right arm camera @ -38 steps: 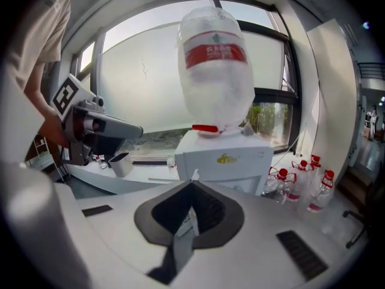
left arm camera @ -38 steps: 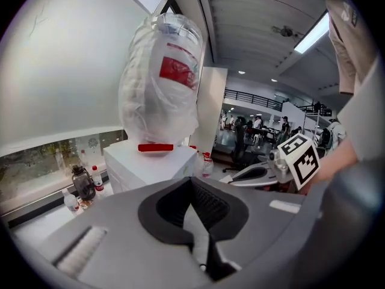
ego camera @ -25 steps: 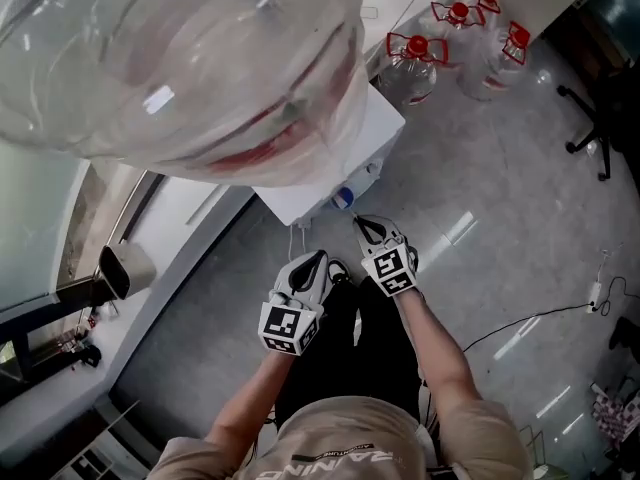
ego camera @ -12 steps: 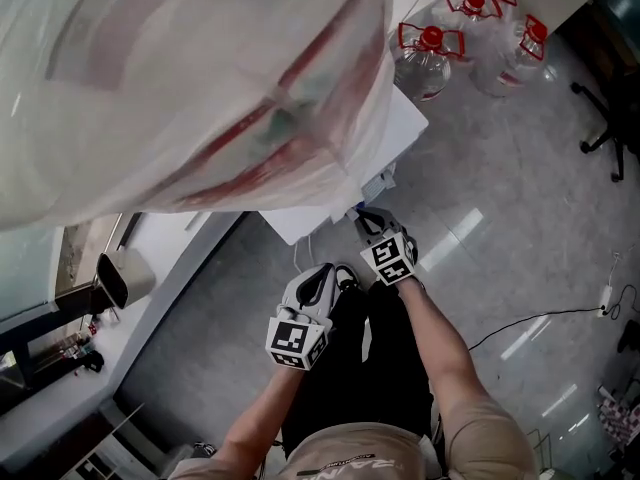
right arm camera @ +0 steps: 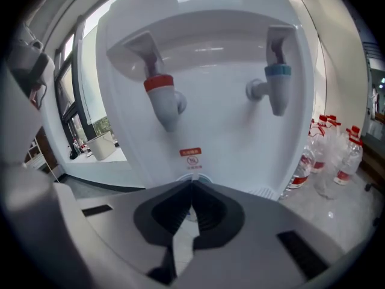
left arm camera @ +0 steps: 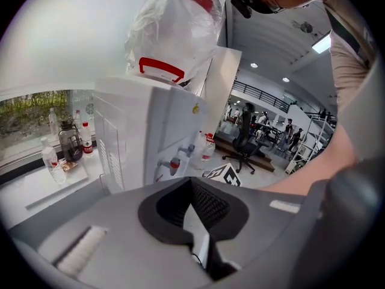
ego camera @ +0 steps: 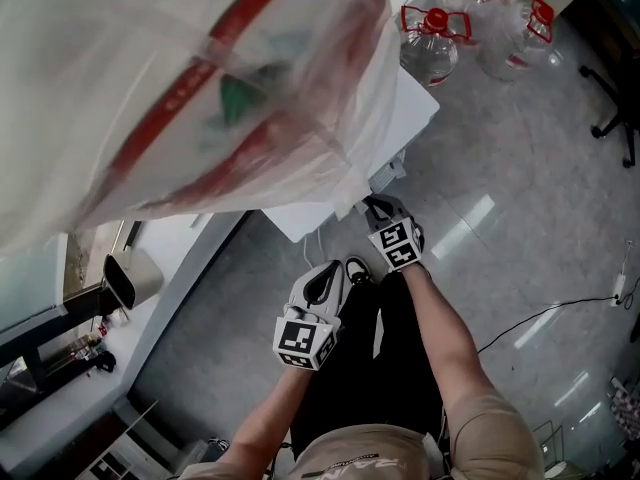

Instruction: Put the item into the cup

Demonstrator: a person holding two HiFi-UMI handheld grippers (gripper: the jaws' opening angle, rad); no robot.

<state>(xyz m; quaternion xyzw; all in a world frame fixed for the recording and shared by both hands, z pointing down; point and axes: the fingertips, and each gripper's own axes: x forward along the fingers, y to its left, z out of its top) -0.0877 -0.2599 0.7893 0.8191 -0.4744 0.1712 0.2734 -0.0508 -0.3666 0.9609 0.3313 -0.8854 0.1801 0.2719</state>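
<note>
No cup and no loose item shows in any view. In the head view both grippers hang low in front of a white water dispenser (ego camera: pixel 400 128). My right gripper (ego camera: pixel 376 208) is close to its front, and my left gripper (ego camera: pixel 330 278) is lower and nearer my legs. In the right gripper view the shut jaws (right arm camera: pixel 191 186) point at the dispenser's front, below the red tap (right arm camera: pixel 162 98) and the blue tap (right arm camera: pixel 274 83). The left gripper (left arm camera: pixel 191 182) is also shut, with nothing between its jaws. It looks past the dispenser's side (left arm camera: pixel 150 137).
A large plastic-wrapped bottle (ego camera: pixel 180 78) sits on top of the dispenser and fills the upper head view. Several red-capped water jugs (ego camera: pixel 430 43) stand on the floor to the right. At left runs a white counter (left arm camera: pixel 48 185) with small bottles. An office chair (left arm camera: pixel 243 149) stands farther off.
The head view has shifted, so the wrapped bottle now covers more of it. My right gripper has edged toward the dispenser's front. My left gripper has drifted slightly down and right. Both remain shut.
</note>
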